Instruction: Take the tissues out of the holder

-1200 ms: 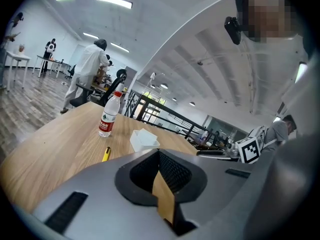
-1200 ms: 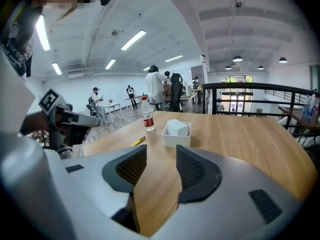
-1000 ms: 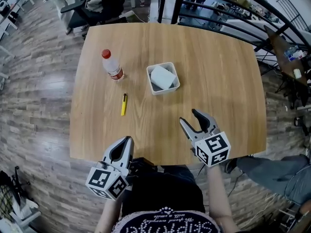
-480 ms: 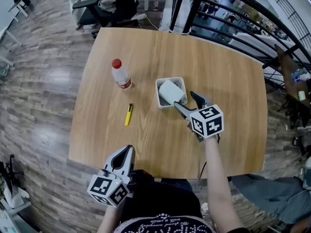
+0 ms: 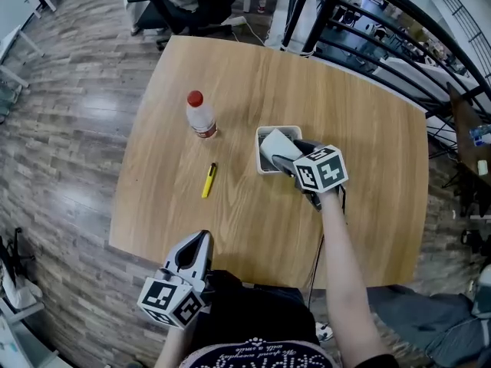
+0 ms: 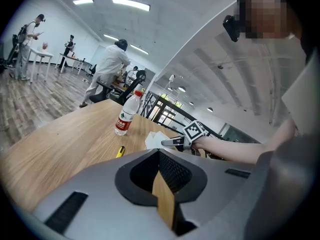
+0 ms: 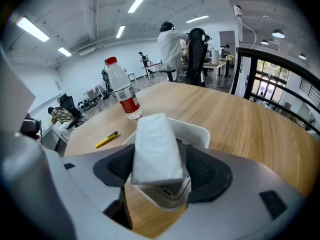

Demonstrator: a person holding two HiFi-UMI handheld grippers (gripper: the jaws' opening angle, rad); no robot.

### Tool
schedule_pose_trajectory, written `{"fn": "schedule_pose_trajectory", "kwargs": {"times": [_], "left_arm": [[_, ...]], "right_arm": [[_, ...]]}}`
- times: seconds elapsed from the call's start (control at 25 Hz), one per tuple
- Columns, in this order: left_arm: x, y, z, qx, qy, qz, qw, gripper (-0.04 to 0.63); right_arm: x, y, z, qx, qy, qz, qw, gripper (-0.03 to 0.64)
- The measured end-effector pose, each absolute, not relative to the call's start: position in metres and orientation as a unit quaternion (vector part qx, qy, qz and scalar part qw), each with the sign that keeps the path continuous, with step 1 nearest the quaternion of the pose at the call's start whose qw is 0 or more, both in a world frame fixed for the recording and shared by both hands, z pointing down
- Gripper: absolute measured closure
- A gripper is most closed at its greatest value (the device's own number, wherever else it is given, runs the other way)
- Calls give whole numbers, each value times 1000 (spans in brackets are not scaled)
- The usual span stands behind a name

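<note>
The right tool (image 5: 285,158) reached over the middle of the table (image 5: 360,205) and into the white holder (image 5: 265,132). In the right gripper view its jaws stood a moderate way apart, one on each side of the tissues (image 7: 156,146). The dark pads pressed against the pack's long sides, so the tool gripped it. The white pack lay tilted, its far end down in the holder and its near end raised above the rim between the jaws. The holder's far wall showed just behind the pack.

The left tool (image 5: 201,240) hung at the table's near edge, well apart from the holder and close to the person's body. Its jaws were drawn together, with only a thin sliver of wood showing between them in the left gripper view, and they held nothing.

A bottle (image 5: 201,117) with a red cap stood upright to the left of the holder and a little farther off. A yellow pen (image 5: 208,180) lay flat on the table nearer than the bottle, to the left of the holder and apart from both.
</note>
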State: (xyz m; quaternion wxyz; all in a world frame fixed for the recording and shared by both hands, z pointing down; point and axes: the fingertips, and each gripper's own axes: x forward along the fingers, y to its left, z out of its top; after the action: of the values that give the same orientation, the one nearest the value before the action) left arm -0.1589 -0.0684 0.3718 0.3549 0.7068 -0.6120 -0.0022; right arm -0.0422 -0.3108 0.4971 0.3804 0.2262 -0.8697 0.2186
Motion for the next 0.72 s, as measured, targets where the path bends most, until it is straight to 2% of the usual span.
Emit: {"fn": "schedule_pose_trajectory", "kwargs": {"times": [0.28,0.52,0.72], "left_arm": [[-161,-68,374,703,-614,-4,359,589],[-158,-66,371,702,-614,-7,361,590],[-166,-67,365,699,-620,-11,356,590]], "right_arm": [[-48,-307,514,206,-861,165,434,314],[-45,-304,516,209,-860,147,441,316],[-39,-311,502,246,-857,150,426,345]]}}
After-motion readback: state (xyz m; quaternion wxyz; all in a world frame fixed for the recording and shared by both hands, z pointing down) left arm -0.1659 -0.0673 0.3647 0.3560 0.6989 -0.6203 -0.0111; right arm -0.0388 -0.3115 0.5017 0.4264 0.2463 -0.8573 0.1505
